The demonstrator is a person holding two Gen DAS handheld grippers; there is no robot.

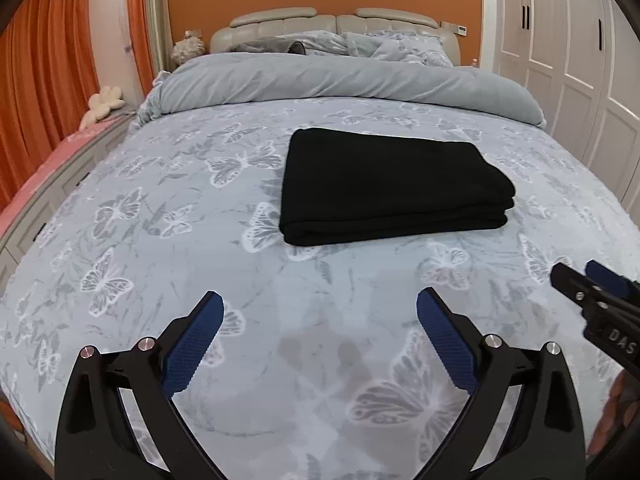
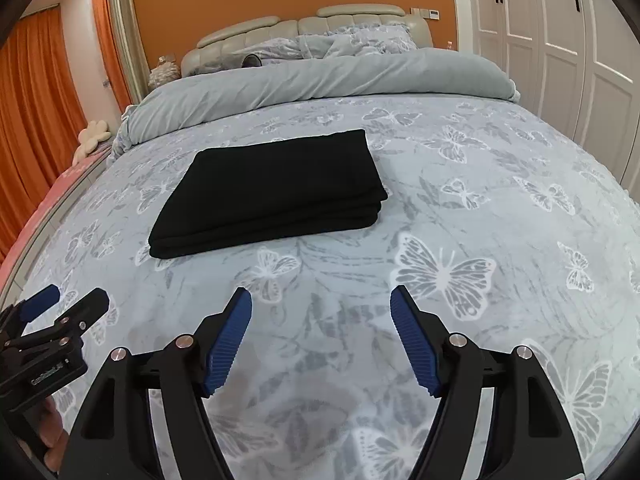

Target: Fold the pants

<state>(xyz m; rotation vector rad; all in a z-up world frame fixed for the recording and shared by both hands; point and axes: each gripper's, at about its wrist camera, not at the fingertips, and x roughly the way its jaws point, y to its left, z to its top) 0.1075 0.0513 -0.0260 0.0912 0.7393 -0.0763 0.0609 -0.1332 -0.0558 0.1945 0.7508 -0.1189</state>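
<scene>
1. The black pants lie folded into a flat, layered rectangle on the bed, resting on the butterfly-print sheet, with stacked fold edges showing along the near side
2. In the left wrist view the pants sit at about 12 o'clock from the left hand-held gripper, well apart from it; its blue-padded fingers are spread wide and hold nothing
3. In the right wrist view the pants sit at about 11 o'clock from the right hand-held gripper, well apart; its fingers are likewise spread and hold nothing
4. Each hand-held gripper shows at the edge of the other's view, at 3 o'clock and 9 o'clock
5. A rolled grey duvet lies across the bed beyond the pants, at 12 o'clock
</scene>
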